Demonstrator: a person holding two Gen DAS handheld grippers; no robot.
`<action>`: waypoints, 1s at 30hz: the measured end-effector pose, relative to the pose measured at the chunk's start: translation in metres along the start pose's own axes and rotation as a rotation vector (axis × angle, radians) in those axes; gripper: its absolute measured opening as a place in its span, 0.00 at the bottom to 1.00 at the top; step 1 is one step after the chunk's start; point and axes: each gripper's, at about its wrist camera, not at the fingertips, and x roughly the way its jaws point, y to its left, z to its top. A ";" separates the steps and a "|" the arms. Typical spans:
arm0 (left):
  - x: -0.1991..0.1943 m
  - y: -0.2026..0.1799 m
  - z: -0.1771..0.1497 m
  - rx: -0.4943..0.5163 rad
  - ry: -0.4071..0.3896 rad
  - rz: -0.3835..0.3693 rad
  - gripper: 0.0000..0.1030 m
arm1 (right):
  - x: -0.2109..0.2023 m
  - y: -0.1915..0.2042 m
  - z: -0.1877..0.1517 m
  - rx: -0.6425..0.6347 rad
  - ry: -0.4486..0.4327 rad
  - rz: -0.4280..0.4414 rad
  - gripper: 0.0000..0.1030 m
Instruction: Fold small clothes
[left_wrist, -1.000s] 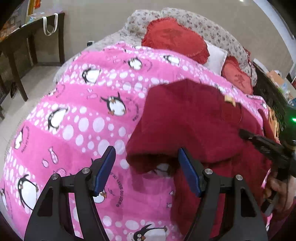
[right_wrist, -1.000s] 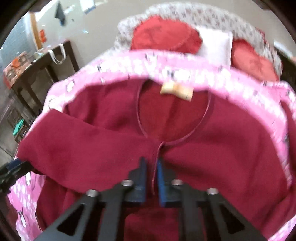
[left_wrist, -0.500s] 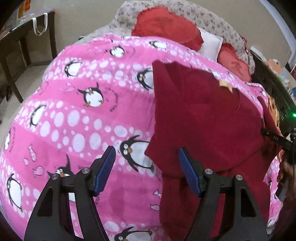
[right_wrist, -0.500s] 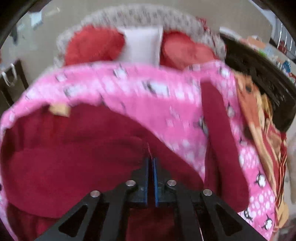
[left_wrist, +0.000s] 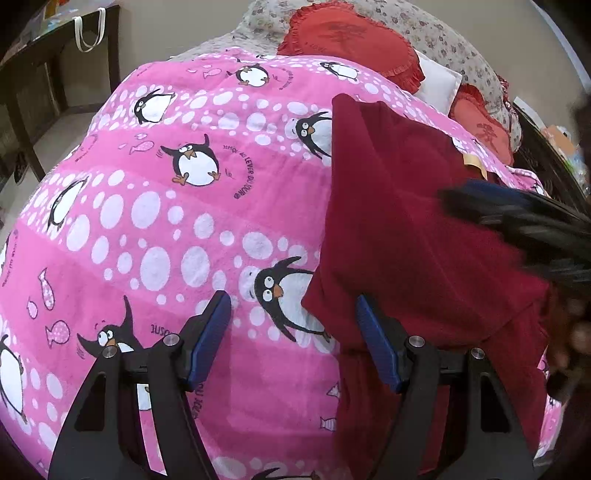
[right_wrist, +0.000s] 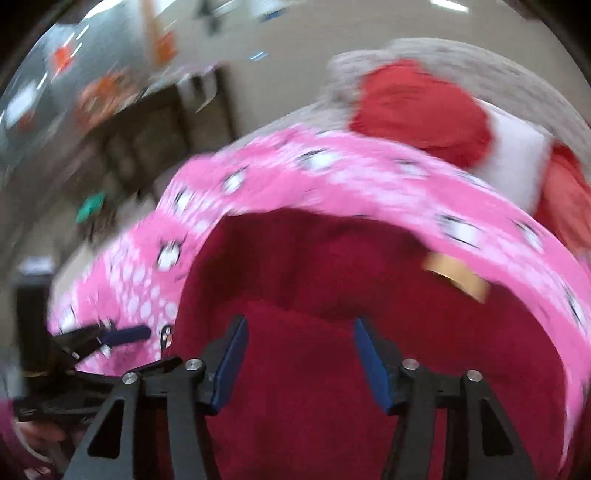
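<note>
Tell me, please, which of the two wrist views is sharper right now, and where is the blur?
Left wrist view: sharp on the pink penguin blanket and dark red garment; only the right gripper at its right edge smears. Right wrist view: motion-blurred throughout, background streaked, fisheye bending in both.

The left tool (left_wrist: 293, 341) has two black, angular fingers (left_wrist: 461, 402) with triangular cut-outs through their bodies. Each finger ends in a flat, dark blue pad (left_wrist: 376, 347), and round silver screw heads sit on the black links just behind the pads. The right tool (right_wrist: 299, 363) is built the same way: black skeletal fingers (right_wrist: 443, 413), blue rectangular pads (right_wrist: 371, 365) and a pair of silver screws on each side. At the right edge of the left wrist view, a blurred patch of skin-toned hand (left_wrist: 574, 347) shows behind the dark, blurred frame of the other tool.
</note>
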 end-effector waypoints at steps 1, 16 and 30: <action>0.000 0.000 0.000 0.001 0.000 -0.002 0.69 | 0.017 0.005 0.004 -0.042 0.031 -0.001 0.54; -0.028 0.006 0.029 -0.074 -0.133 -0.002 0.69 | 0.030 0.007 0.004 -0.097 0.021 -0.099 0.05; -0.004 -0.053 0.029 0.052 -0.061 -0.008 0.69 | -0.016 -0.049 -0.038 0.187 0.014 -0.073 0.23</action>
